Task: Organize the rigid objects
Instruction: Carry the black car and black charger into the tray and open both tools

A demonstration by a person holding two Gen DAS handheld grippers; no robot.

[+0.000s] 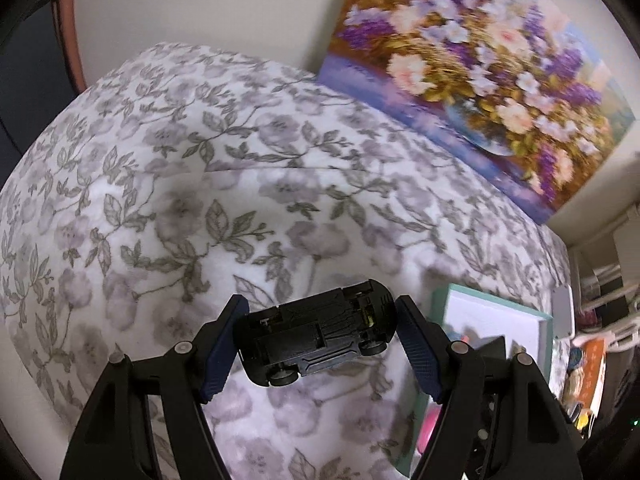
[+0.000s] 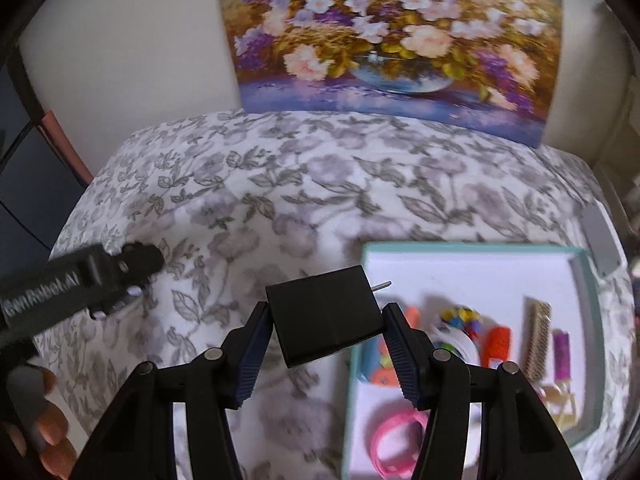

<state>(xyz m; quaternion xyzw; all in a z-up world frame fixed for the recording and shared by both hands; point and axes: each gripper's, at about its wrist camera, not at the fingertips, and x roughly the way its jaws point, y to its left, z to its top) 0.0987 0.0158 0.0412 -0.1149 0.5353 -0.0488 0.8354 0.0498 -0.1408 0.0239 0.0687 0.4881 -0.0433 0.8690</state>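
My left gripper [image 1: 318, 330] is shut on a black toy car [image 1: 316, 338], held underside up above the floral bedspread [image 1: 200, 184]. In the right wrist view the left gripper [image 2: 136, 268] with the car shows at the left, above the bed. My right gripper [image 2: 324, 322] is shut on a black plug adapter [image 2: 324, 314] with a metal prong pointing right, held above the bedspread just left of a teal-rimmed white box [image 2: 472, 258]. The box holds several small items: a pink band [image 2: 396, 440], an orange piece [image 2: 496, 346], a purple piece [image 2: 560, 354].
A flower painting [image 2: 384, 32] leans on the wall behind the bed. A grey flat device [image 2: 600, 244] lies beyond the box's right corner. The box [image 1: 496, 320] also shows at the right in the left wrist view, with shelves and clutter [image 1: 588, 372] past the bed edge.
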